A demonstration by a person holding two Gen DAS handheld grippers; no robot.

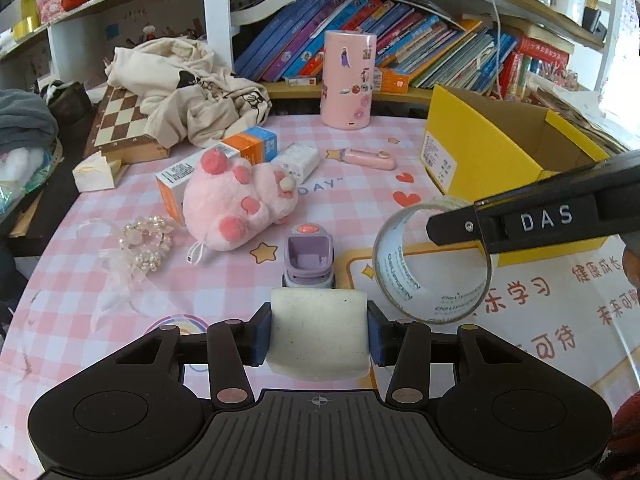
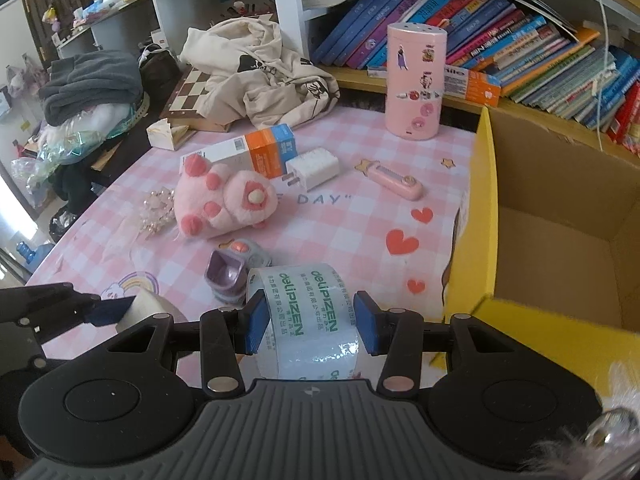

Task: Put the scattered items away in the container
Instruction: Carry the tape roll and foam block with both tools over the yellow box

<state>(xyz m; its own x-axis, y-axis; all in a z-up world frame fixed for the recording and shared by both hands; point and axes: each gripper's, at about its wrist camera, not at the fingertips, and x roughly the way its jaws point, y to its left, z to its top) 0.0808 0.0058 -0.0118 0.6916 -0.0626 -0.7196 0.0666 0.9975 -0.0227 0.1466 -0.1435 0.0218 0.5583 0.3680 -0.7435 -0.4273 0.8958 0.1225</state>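
Pink checked bench [image 1: 120, 280], nearest: left tool [image 1: 319, 330] clamped on a white block [image 1: 319, 332], right tool [image 2: 310, 326] clamped on a tape roll [image 2: 308, 320], both w/ bare cloth just ahead. Purple clip [image 1: 308, 258], plush toy [image 1: 236, 204] mid-bench. Yellow box [image 2: 560, 220] at right edge, inside looks bare, far side cut off.

You see the off-white speckled block [image 1: 319, 334] pinched between blue pads, and the clear printed tape roll [image 2: 310, 320] also clamped above the table. The open yellow cardboard box [image 2: 560, 240] stands empty at right.
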